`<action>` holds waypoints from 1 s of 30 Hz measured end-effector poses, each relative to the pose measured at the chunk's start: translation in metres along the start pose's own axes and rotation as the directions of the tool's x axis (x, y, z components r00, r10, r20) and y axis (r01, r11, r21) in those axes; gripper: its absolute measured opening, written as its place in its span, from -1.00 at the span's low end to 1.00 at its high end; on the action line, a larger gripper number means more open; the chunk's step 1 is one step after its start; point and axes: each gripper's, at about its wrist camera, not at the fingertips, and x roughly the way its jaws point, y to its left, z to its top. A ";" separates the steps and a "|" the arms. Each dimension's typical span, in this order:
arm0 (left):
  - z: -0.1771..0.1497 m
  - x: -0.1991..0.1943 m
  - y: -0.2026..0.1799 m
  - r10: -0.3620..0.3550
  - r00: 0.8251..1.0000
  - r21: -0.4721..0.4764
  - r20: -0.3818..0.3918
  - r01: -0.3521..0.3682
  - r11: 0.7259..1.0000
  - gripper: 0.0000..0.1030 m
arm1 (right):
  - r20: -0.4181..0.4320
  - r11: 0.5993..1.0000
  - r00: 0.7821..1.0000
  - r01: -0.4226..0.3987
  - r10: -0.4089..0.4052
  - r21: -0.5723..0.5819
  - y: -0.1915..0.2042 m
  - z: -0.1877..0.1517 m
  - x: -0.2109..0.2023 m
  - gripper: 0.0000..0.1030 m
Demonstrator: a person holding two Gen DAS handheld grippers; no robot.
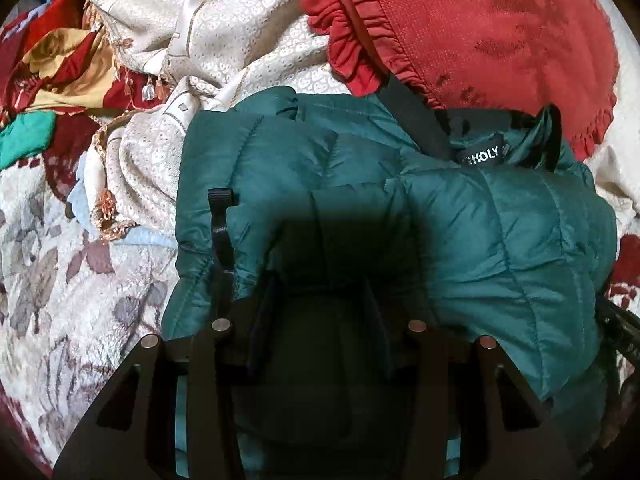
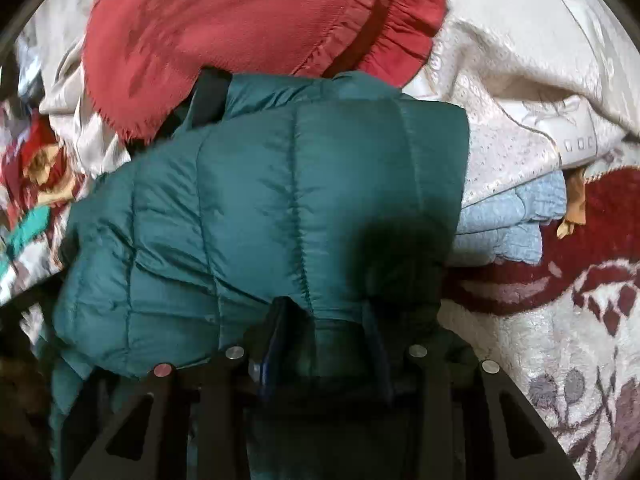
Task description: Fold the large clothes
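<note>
A: Lying bunched on the bed, the teal puffer jacket point(image 1: 400, 208) sits in the middle of the floral bedspread point(image 1: 52, 264), with its collar end up against the red frilled pillow point(image 1: 480, 40). The label patch point(image 1: 482, 155) faces up in the left view, so I judge the lining side is exposed near the neck.

B: Left gripper point(image 1: 320, 312)?

A: Both fingers visible, standing apart, teal quilting filling the space between them. Whether they pinch the fabric or only press down on it, I cannot tell; the tips are lost in shadow.

B: And the right gripper point(image 2: 332, 340)?

A: Clearer. A thick roll of the jacket's edge runs between its fingers point(image 2: 276, 340), and the padding bulges out above them. I read that as a pinch on the hem, held wide only because the down is so bulky.

B: Why grip both near edges?

A: My guess: two holds on the same side let the person carry that side over in one even fold. Slippery shell, springy fill; a single hold would let it sag and twist.

B: Surroundings?

A: Cluttered. Cream patterned cloth point(image 1: 240, 20) heaped behind and left, a pale blue fabric point(image 2: 504, 220) just beside the jacket's right edge, red and gold cloth point(image 1: 60, 60) at far left. The jacket partly overlaps the cream cloth, so a fold could drag neighbours along.

B: Progress?

A: Partway, I'd say. Sleeves seem tucked over the body, but the bundle is still lumpy, not squared.
</note>
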 end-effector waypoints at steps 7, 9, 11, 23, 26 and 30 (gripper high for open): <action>0.005 -0.007 0.005 -0.033 0.999 -0.067 -0.022 0.031 0.997 -0.01 | 0.214 0.997 0.973 0.082 -0.081 0.006 0.007 0.050 -0.042 -0.30; 0.005 -0.004 0.003 -0.033 0.999 -0.054 -0.024 0.032 0.998 0.08 | 0.229 0.994 0.968 0.087 -0.100 0.063 0.000 0.068 -0.033 -0.30; 0.004 -0.001 0.002 -0.056 0.998 -0.051 -0.027 0.054 0.997 0.12 | 0.142 0.992 0.984 0.097 -0.108 0.079 -0.005 0.079 -0.001 -0.30; 0.010 -0.046 -0.020 -0.100 0.984 0.047 0.148 0.094 0.994 0.13 | 0.206 0.998 0.977 0.054 -0.059 0.030 0.050 0.066 -0.032 -0.22; 0.000 -0.011 -0.030 -0.101 0.995 0.073 -0.020 0.103 0.992 0.18 | 0.175 0.999 0.985 0.006 0.003 -0.050 0.085 0.048 -0.031 0.07; -0.003 0.001 -0.032 -0.072 0.997 0.088 -0.020 0.074 0.993 0.26 | 0.068 0.979 0.996 0.075 -0.063 -0.188 0.119 0.020 0.025 0.65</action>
